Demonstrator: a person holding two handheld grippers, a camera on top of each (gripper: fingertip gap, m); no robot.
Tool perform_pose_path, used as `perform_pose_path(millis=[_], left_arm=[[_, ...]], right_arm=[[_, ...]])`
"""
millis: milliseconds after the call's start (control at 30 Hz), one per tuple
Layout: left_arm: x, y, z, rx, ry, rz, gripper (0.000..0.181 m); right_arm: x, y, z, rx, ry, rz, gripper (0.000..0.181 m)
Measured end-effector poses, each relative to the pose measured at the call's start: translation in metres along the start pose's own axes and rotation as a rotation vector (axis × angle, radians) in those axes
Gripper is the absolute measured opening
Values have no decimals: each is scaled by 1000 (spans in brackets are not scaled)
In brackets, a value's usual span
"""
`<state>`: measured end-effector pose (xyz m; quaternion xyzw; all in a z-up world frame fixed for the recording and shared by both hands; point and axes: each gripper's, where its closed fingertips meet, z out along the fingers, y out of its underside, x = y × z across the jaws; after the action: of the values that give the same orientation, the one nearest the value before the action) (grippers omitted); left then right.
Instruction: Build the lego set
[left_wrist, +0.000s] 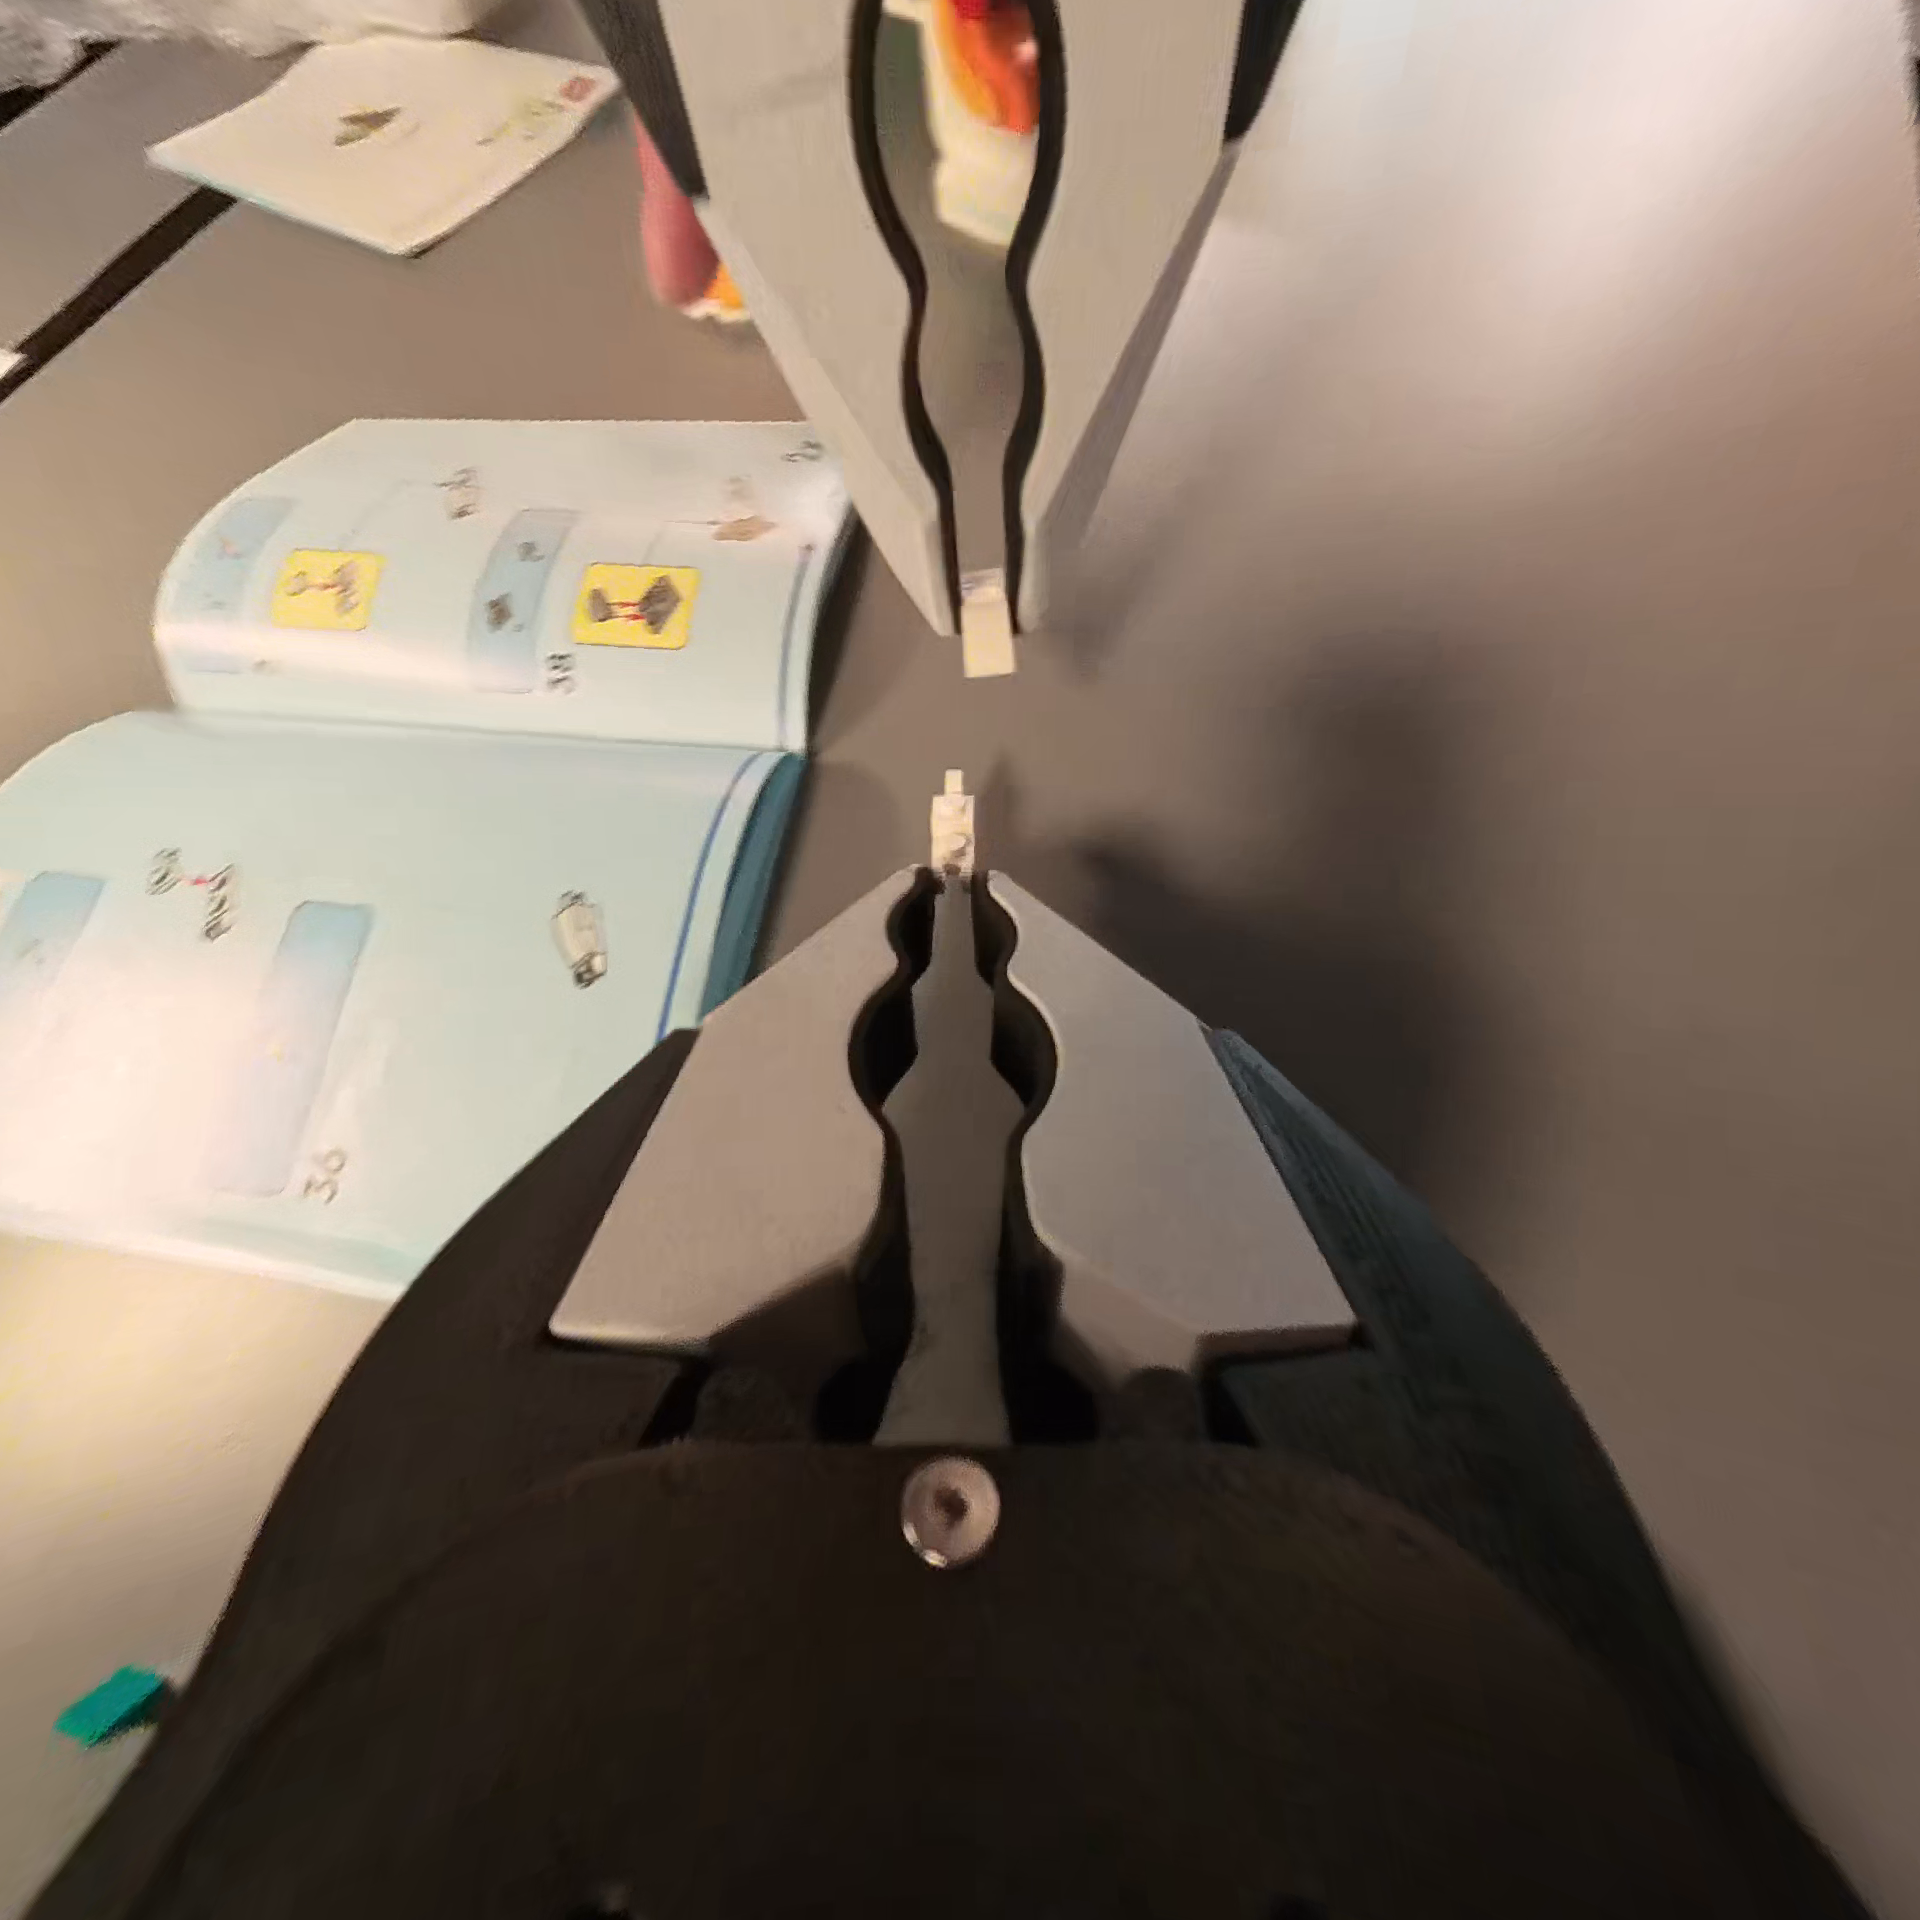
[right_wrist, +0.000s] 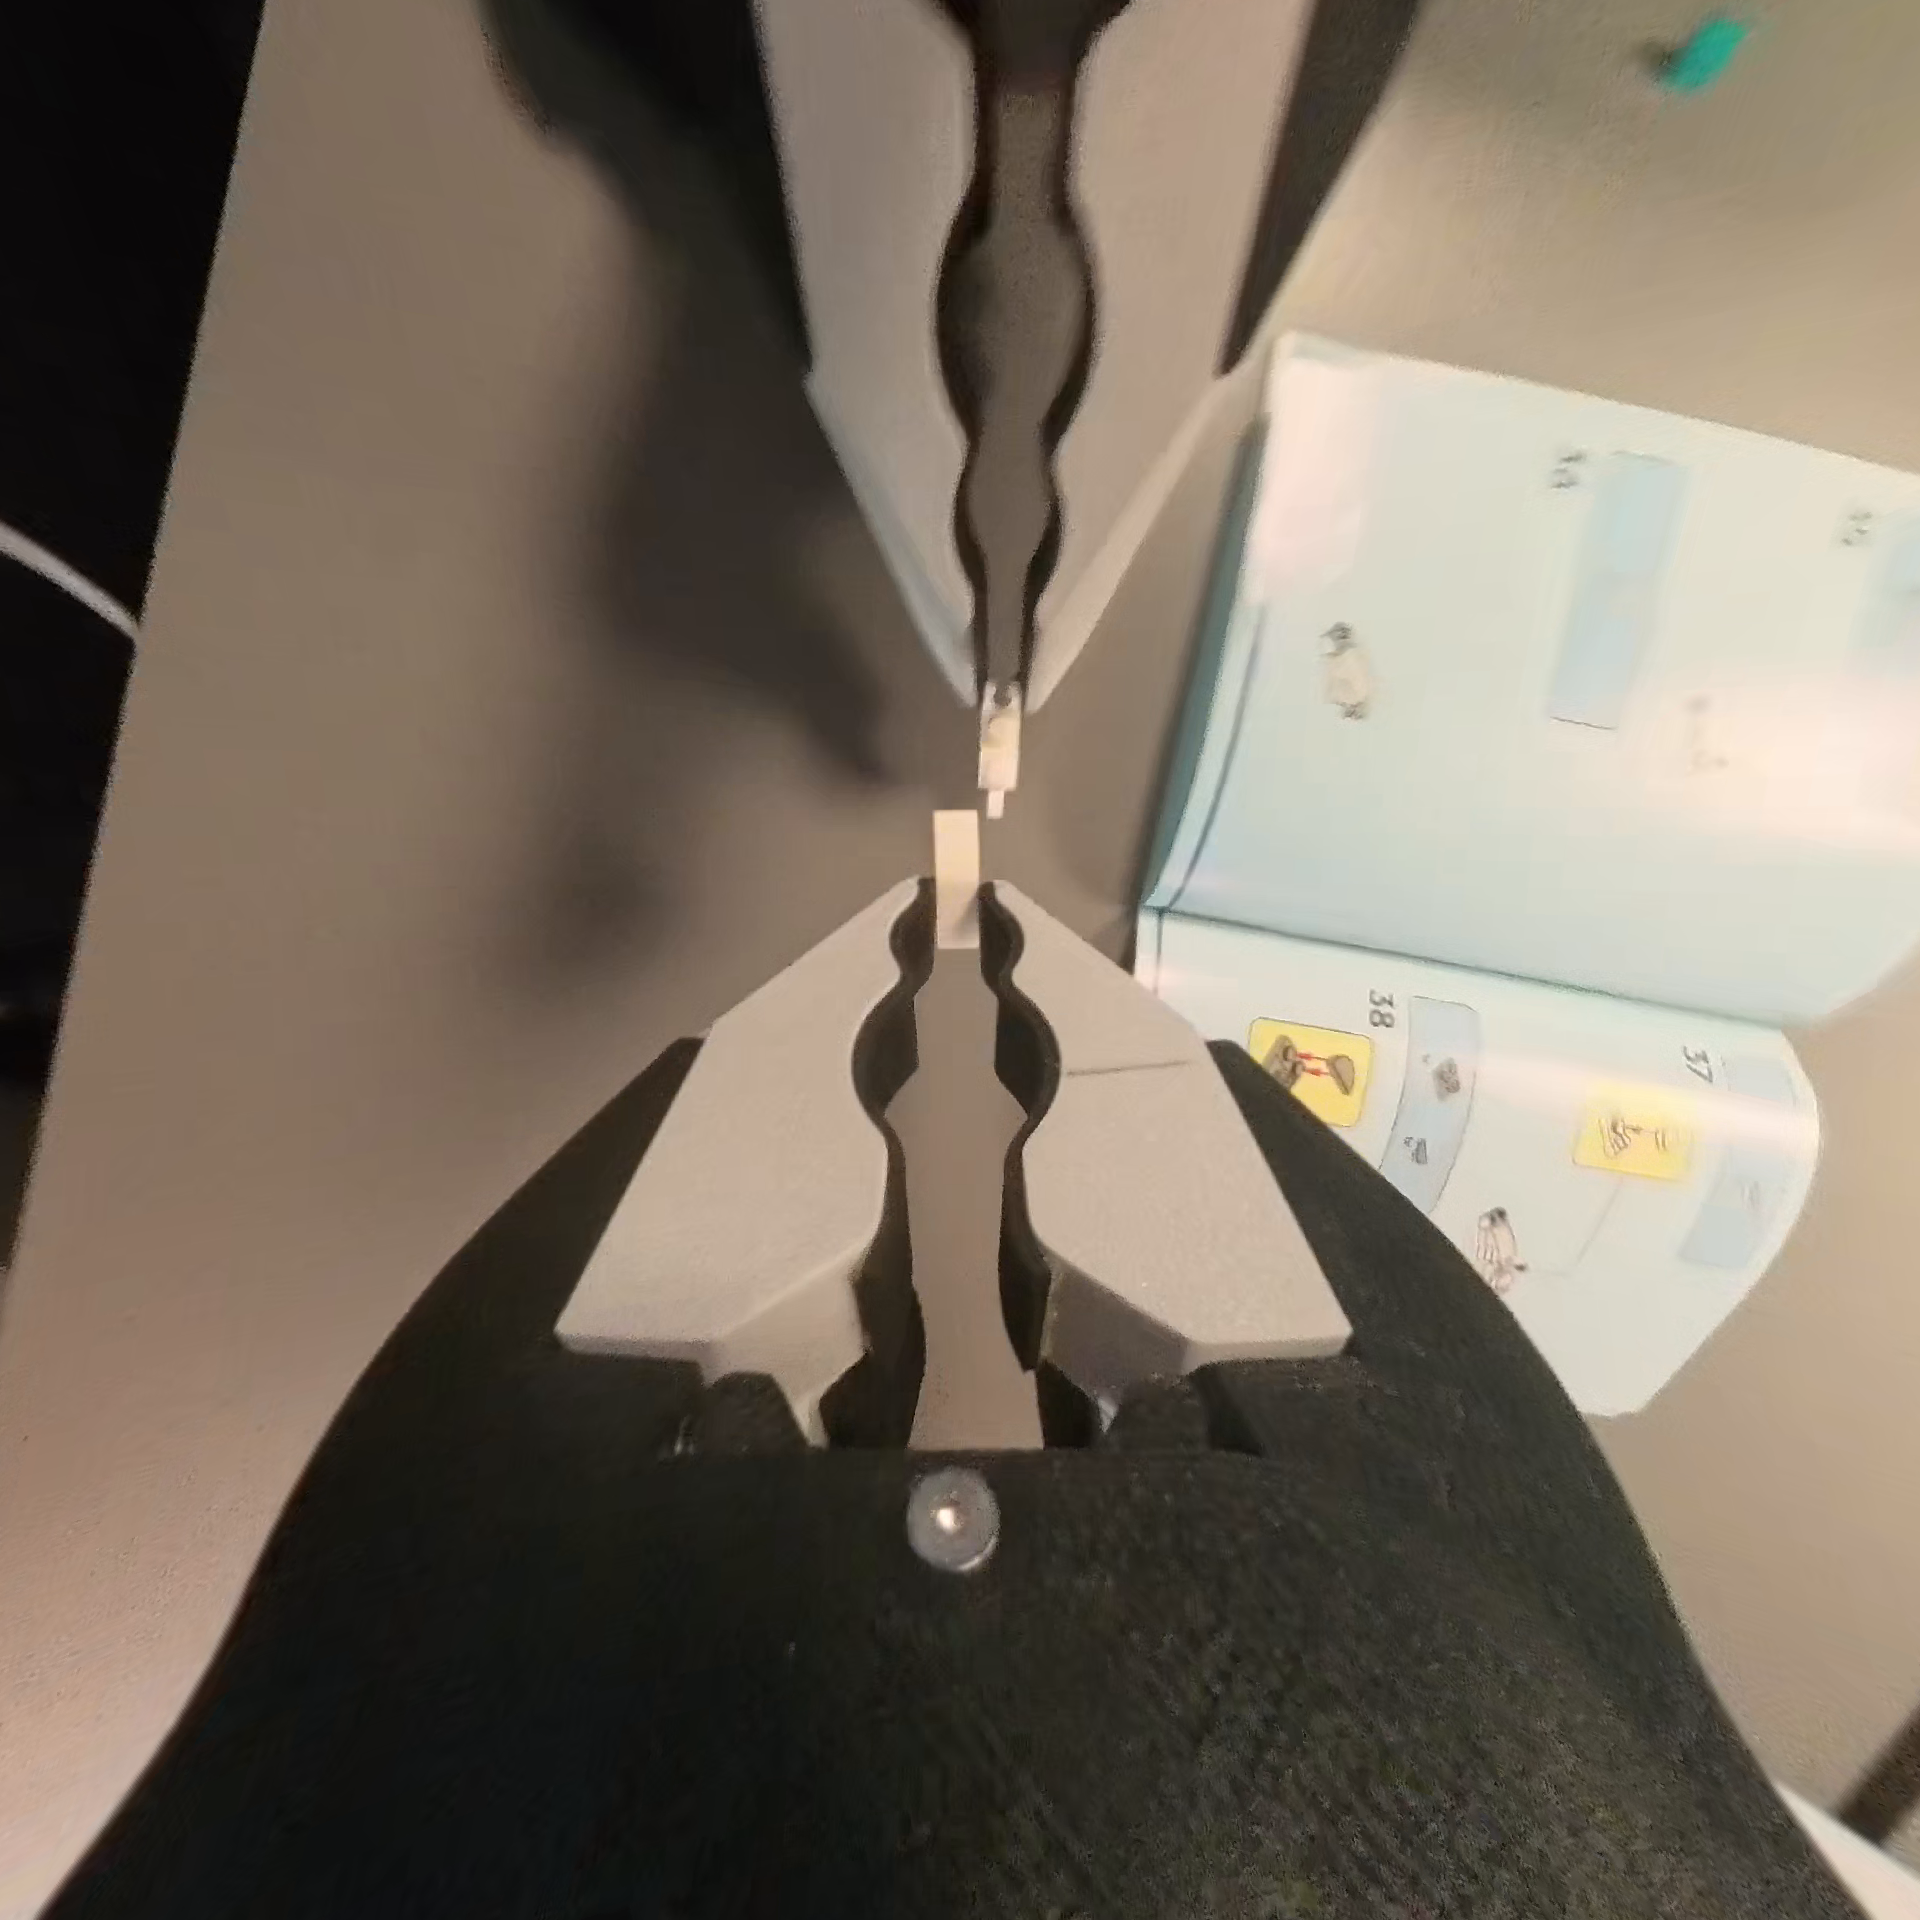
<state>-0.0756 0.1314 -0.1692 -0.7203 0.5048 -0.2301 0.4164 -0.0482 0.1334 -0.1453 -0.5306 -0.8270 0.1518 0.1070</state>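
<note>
The left tool (left_wrist: 954, 878), grey-fingered on a black body, is nearly closed, pinching a tiny pale knobbed lego piece (left_wrist: 954, 826) at its tips. Facing it from 12 o'clock, the right tool (left_wrist: 985, 623) is likewise almost closed on a small flat cream lego tile (left_wrist: 985, 644). The two pieces sit tip to tip, near but apart, above the matte grey counter (left_wrist: 1507, 520). An open pale-blue instruction booklet (left_wrist: 436, 810) lies at 9 o'clock, a second, closed white booklet (left_wrist: 395, 140) at 11 o'clock, and a small teal brick (left_wrist: 109, 1704) at 8 o'clock.

From the right wrist, the cream tile (right_wrist: 956, 894) points at the knobbed piece (right_wrist: 997, 743).
</note>
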Motion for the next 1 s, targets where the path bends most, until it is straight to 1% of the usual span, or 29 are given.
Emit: perform_pose_path(millis=[67, 167, 267, 500, 933, 1000], left_arm=[[-3, -2, -1, 13, -20, -9, 6], [-1, -9, -3, 59, -16, -6, 6], [2, -13, -4, 85, -12, 11, 6], [2, -14, -4, 92, -23, 29, 6], [2, -15, -5, 98, -19, 30, 6], [0, -16, -5, 102, -23, 24, 6]], right_arm=[[5, -10, -3, 33, 5, 54, 6], [9, -16, -1, 27, 18, 52, 6], [11, -15, 4, -18, 34, 7, 6], [7, -16, 12, -54, 14, -7, 6], [10, -14, 13, -92, 37, -33, 10], [7, -15, 13, -90, 25, -32, 13]])
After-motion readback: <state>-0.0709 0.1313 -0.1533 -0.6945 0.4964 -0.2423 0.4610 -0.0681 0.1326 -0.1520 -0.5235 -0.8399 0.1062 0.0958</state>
